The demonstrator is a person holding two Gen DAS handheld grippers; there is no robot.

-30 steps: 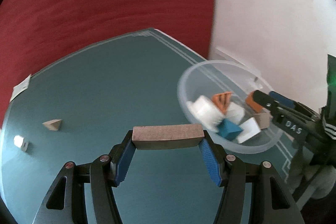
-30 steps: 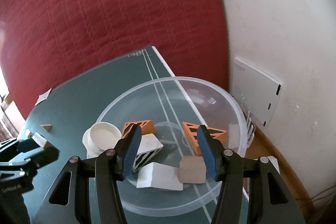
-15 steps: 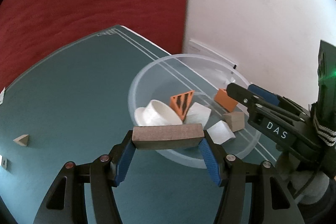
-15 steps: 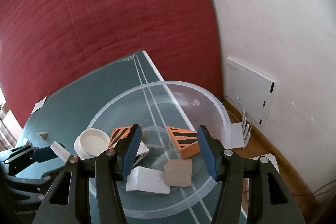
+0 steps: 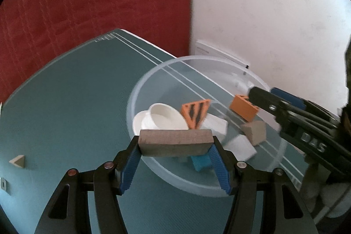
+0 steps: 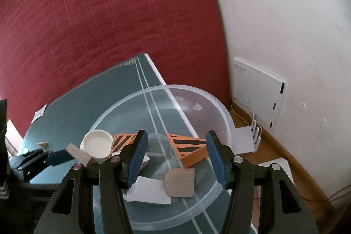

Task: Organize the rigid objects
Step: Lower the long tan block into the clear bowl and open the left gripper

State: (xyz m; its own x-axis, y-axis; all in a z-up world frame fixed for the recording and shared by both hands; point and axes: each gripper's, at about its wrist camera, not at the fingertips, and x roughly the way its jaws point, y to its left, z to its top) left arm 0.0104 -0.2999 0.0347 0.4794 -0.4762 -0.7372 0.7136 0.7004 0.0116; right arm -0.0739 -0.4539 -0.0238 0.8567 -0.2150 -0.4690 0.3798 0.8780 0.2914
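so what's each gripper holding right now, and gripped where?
Left gripper: long wooden block, pads on its two short ends, over the bowl. Right gripper: nothing, jaws open.

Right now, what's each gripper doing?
Left gripper: shut on the wooden block.
Right gripper: open, holding nothing, over the clear bowl.

"das" on right gripper [image 5: 261,100]

The left gripper [image 5: 176,146] points steeply downward, its blue pads [image 5: 129,165] clamped on the two ends of a long wooden block [image 5: 175,142] held crosswise. The right gripper [image 6: 176,157] tilts down more gently, jaws parted with nothing between them (its tips show at the right of the left wrist view)
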